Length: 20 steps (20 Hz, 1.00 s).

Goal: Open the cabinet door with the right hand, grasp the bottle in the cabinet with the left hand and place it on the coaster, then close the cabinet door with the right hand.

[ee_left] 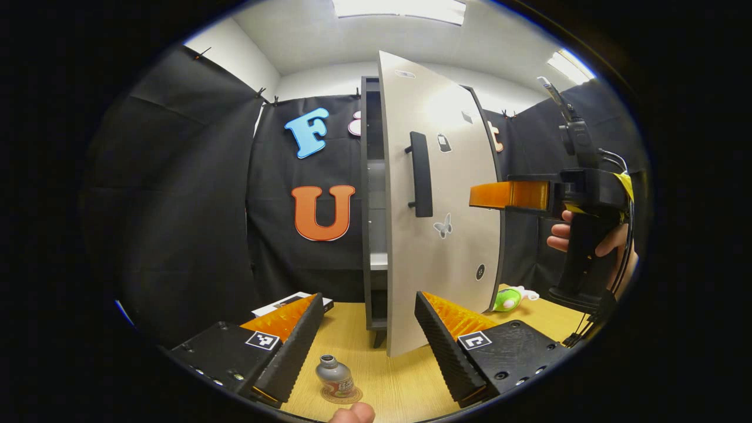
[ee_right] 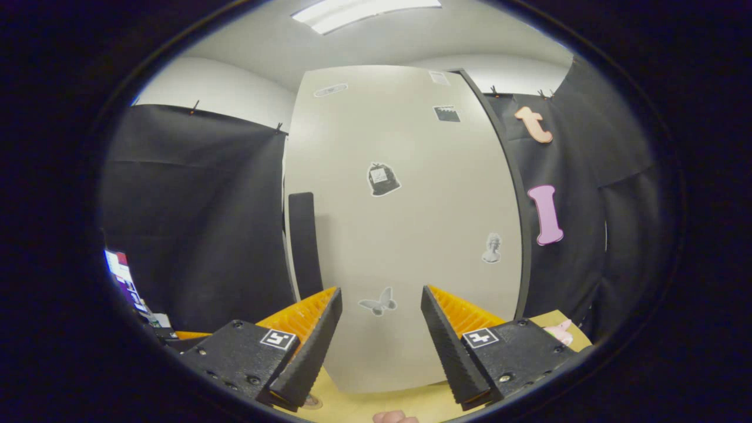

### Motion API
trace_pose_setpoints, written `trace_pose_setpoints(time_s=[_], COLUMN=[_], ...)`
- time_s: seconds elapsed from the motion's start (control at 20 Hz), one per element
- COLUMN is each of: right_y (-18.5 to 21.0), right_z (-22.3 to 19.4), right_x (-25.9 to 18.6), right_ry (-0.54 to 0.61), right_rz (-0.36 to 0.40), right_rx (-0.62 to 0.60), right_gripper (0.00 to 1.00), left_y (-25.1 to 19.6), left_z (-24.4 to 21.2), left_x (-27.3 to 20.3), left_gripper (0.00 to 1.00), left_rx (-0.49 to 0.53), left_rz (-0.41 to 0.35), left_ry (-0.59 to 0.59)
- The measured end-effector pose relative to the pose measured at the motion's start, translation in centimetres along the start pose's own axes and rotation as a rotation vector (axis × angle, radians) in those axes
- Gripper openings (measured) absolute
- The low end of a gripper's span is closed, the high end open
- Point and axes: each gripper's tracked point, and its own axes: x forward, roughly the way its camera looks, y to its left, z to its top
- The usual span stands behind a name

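Squat bottle [ee_left: 335, 376] on round coaster [ee_left: 342, 396]

Bright ceiling panels [ee_left: 399, 9] overhead; glare on door [ee_left: 440, 106]; fisheye-bent edges.

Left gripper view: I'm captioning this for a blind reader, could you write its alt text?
A small bottle stands on a coaster on the wooden table, between the open left gripper. Behind it the cabinet door stands partly open, and the right gripper is held at its right edge.

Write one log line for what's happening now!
bottle: on coaster | cabinet door: ajar | left gripper: open | right gripper: open, facing door
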Motion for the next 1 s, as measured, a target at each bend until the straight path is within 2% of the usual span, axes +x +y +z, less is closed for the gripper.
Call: trace_pose_setpoints(time_s=[0.05, 0.2, 0.4, 0.45, 0.75, 1.0], right_y=[-0.5, -1.9, -4.7, -5.5, -11.6, -14.2], right_z=[0.1, 0.4, 0.4, 0.4, -1.6, -5.3], right_x=[-0.4, -2.3, -6.7, -7.9, -15.4, -19.6], right_ry=[-0.002, -0.004, -0.006, -0.008, 0.029, 0.053], right_rz=[-0.012, -0.034, -0.096, -0.115, -0.312, -0.391], right_rx=[-0.003, -0.014, -0.04, -0.039, -0.054, -0.048], right_gripper=[0.86, 0.89, 0.89, 0.86, 0.89, 0.89], left_y=[-0.3, -0.7, -2.2, -2.5, -5.4, -7.6], left_z=[0.2, 0.2, 0.6, 0.6, 1.5, 1.6], left_x=[0.0, 0.0, -0.5, -0.6, -1.6, -2.8], left_gripper=[0.94, 0.94, 0.94, 0.94, 0.94, 0.94], left_rx=[-0.005, 0.001, 0.001, 0.003, 0.008, 0.013], left_rz=[-0.004, -0.006, -0.016, -0.016, -0.02, -0.038], left_ry=[-0.005, -0.01, -0.021, -0.025, -0.046, -0.047])
